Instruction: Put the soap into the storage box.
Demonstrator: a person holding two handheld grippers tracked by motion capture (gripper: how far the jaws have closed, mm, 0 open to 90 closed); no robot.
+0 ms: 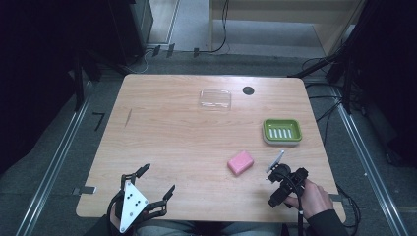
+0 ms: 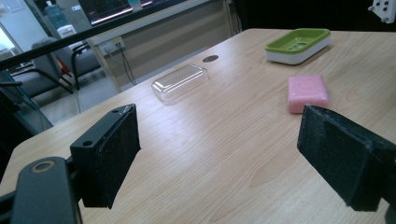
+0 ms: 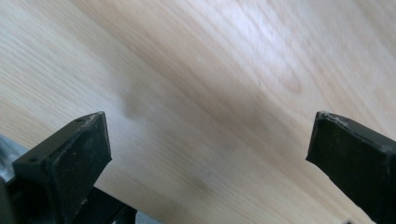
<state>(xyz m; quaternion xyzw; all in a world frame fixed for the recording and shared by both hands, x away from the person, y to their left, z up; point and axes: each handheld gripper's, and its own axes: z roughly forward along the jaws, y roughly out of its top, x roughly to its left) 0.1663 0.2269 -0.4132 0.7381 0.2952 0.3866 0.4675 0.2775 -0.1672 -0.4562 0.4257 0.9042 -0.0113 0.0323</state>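
Both tongs, left [image 1: 156, 183] and right [image 1: 276, 183], gape empty; next we swing right onto the pink soap [image 1: 240, 162] just beside.

Matt wood, glossy plastic

The desk [image 1: 172, 147] is pale matt wood grain; the lid [image 2: 180, 82] clear glossy plastic; the soap [image 2: 307, 92] pink, matt; the dish [image 2: 299, 44] smooth green plastic.

One pink soap [image 1: 240, 162], one green dish [image 1: 282, 131], one clear lid [image 1: 215, 99].

Right gripper view: table [image 3: 210, 93] grain blurred. Left gripper view: right gripper [image 2: 384, 8] cut off by top right corner; monitor [image 2: 121, 8] cropped by top edge.
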